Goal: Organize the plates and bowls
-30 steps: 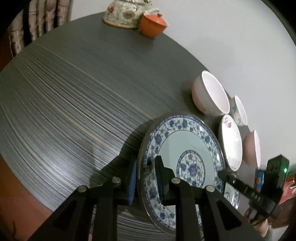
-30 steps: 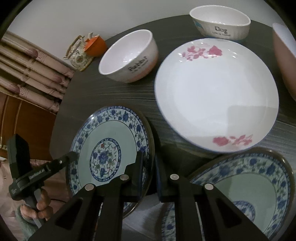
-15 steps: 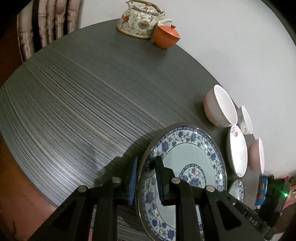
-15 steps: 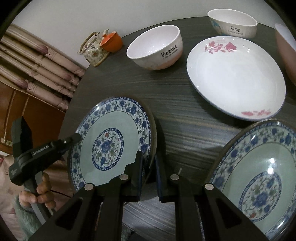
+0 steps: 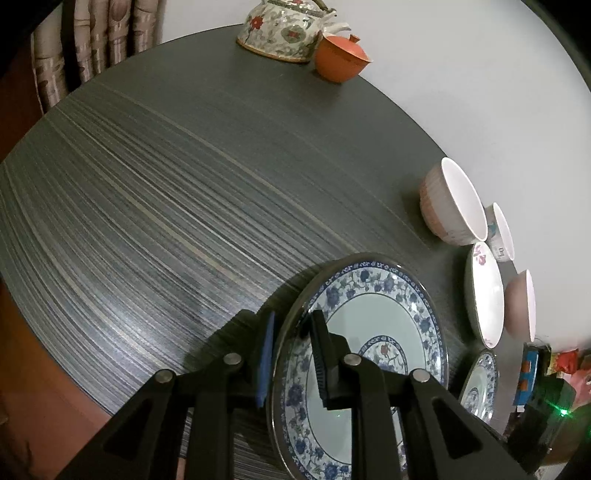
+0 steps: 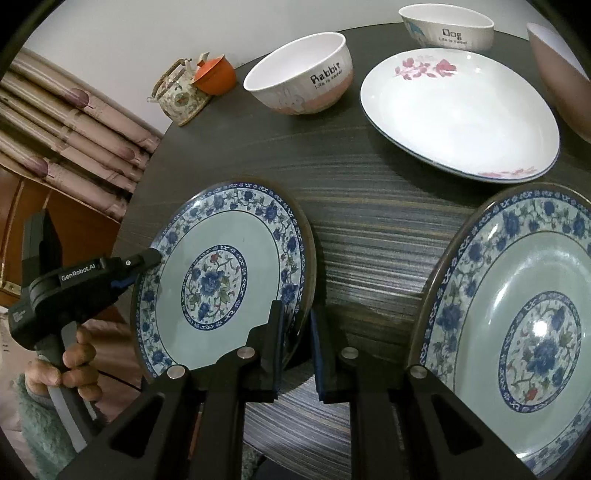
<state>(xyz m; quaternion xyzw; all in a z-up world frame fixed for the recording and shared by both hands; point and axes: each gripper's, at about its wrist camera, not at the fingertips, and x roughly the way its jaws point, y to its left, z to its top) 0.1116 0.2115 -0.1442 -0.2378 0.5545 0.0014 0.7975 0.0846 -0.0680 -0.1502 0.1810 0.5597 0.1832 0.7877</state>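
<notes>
Blue-rimmed plate [image 6: 221, 280] clamped at both edges by 2 claws, table [image 5: 184, 184] beyond.

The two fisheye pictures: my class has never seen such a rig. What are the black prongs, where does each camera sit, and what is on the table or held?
There is no robot here. A person's hand grips a black handheld tool with a two-finger claw, and there is one tool per hand. Each picture comes from a camera on one tool, looking along its fingers. The left claw and the right claw are both shut on opposite rims of one round blue-and-white floral china plate, held tilted. On the dark striped round table are a matching second blue-and-white plate, a white plate with pink flowers, a white "Rabbit" bowl, a white "Dog" bowl, a dusty-pink bowl, a floral teapot and a small orange lidded cup.
</notes>
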